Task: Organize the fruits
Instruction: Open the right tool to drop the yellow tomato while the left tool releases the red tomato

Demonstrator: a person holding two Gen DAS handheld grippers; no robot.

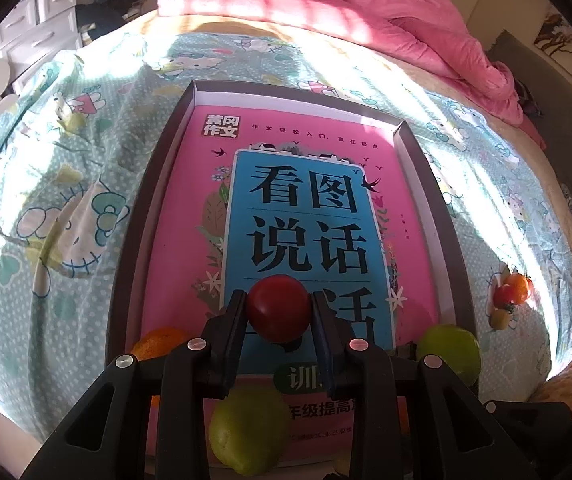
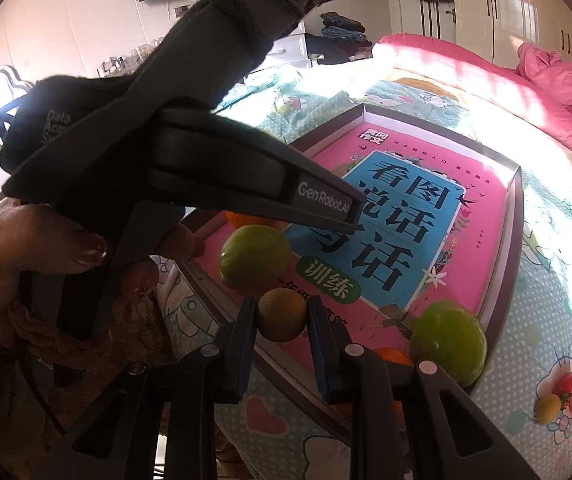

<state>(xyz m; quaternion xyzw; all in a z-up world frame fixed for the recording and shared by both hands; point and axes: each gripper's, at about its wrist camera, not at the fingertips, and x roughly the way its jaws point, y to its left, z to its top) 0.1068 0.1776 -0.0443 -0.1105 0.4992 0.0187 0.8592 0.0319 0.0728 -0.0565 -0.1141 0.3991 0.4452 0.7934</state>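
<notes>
The left wrist camera sits low over the near end of the tray [image 1: 425, 168], looking along the pink book [image 1: 190, 208] toward the pink quilt [image 1: 405, 28]. The right wrist camera looks from nearer the tray's [image 2: 519, 216] corner, angled across it. Both views share the book [image 2: 485, 232], 2 green fruits and the bedsheet [image 1: 66, 168].

Bed [image 1: 66, 168] in cartoon-print sheet, dark shallow tray [image 1: 441, 216] lying on it, pink quilt [image 1: 405, 32] bunched at the head — small tomatoes [image 1: 509, 300] beside the tray
</notes>
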